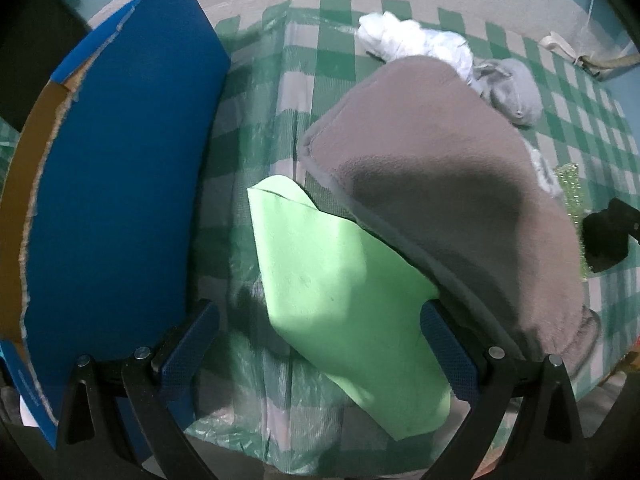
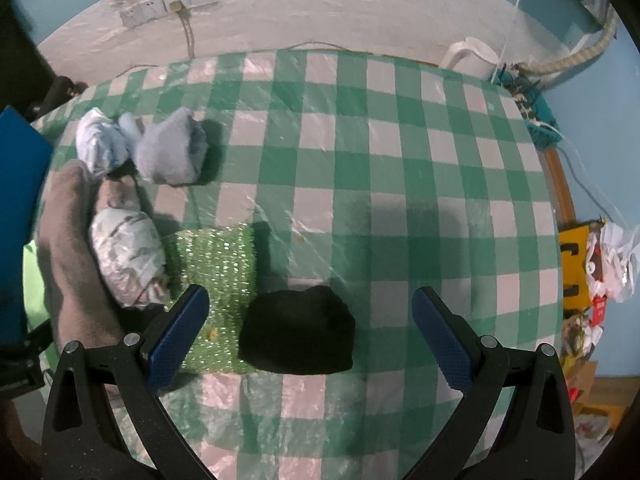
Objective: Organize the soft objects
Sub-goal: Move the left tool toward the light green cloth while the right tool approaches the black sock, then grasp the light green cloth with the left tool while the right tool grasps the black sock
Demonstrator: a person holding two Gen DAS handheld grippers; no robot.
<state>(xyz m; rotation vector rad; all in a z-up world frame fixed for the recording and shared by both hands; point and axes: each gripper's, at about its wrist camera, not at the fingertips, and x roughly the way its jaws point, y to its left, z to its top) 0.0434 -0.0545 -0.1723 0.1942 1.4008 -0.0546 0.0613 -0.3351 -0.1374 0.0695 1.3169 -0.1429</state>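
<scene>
A light green cloth (image 1: 340, 292) lies flat on the checked table, partly under a grey-brown fleece towel (image 1: 440, 184). My left gripper (image 1: 320, 344) is open just above the green cloth, its fingers on either side of it. White bundles (image 1: 412, 38) and a grey-blue sock ball (image 1: 512, 88) lie at the back. In the right wrist view a black soft lump (image 2: 298, 330) sits between the fingers of my open right gripper (image 2: 310, 334), next to a glittery green sponge cloth (image 2: 218, 268). A patterned white bundle (image 2: 128, 256) and the grey-blue sock ball (image 2: 170, 150) lie to the left.
A blue cardboard box (image 1: 116, 184) stands open at the left of the table. The green-and-white checked tablecloth (image 2: 400, 184) under clear plastic spreads to the right. A white kettle (image 2: 468, 58) and cables sit at the back right edge. Wall sockets (image 2: 168, 4) are behind.
</scene>
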